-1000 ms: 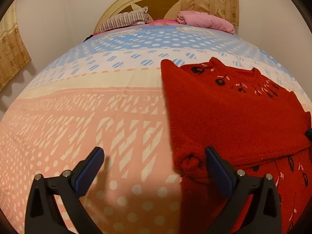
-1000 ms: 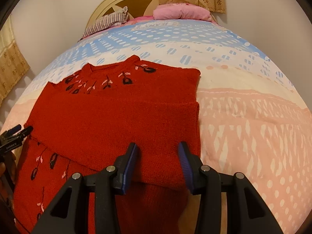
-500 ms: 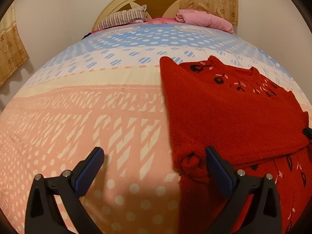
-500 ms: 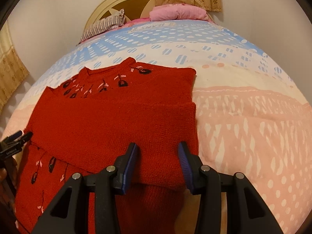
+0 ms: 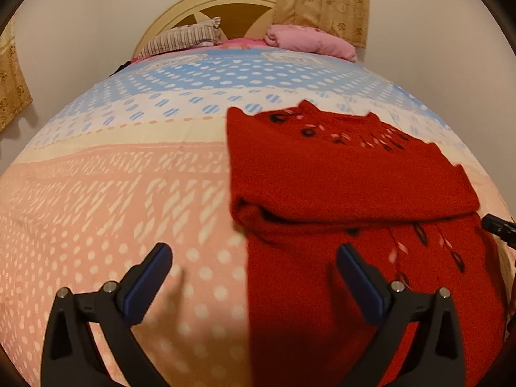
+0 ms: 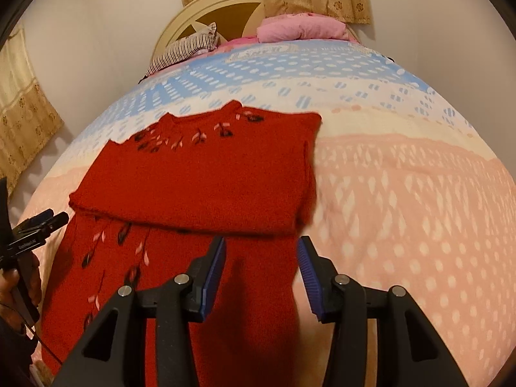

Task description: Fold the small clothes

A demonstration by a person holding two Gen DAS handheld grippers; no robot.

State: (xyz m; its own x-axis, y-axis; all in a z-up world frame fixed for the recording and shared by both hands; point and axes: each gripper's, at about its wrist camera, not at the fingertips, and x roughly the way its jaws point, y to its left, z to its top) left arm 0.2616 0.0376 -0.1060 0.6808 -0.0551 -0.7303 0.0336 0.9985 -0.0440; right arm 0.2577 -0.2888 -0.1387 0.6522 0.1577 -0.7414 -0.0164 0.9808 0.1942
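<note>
One red knitted garment (image 5: 338,174) lies on the bed (image 5: 129,193), toward the bed's near edge. Two pillows are at the far edge by the headboard (image 5: 206,3): one striped pillow (image 5: 183,37) and one pink pillow (image 5: 309,40). There are two grippers: one left gripper (image 5: 254,271) and one right gripper (image 6: 261,271), each with two fingers. Curtains show at two places: one behind the headboard (image 5: 322,0) and one at the left wall (image 5: 13,80).

Red knitted sweater (image 5: 338,174) with black and pink leaf embroidery; bedsheet (image 5: 129,193) banded pink, cream and blue with white dots; pink pillow (image 5: 309,40); striped pillow (image 5: 183,35).
</note>
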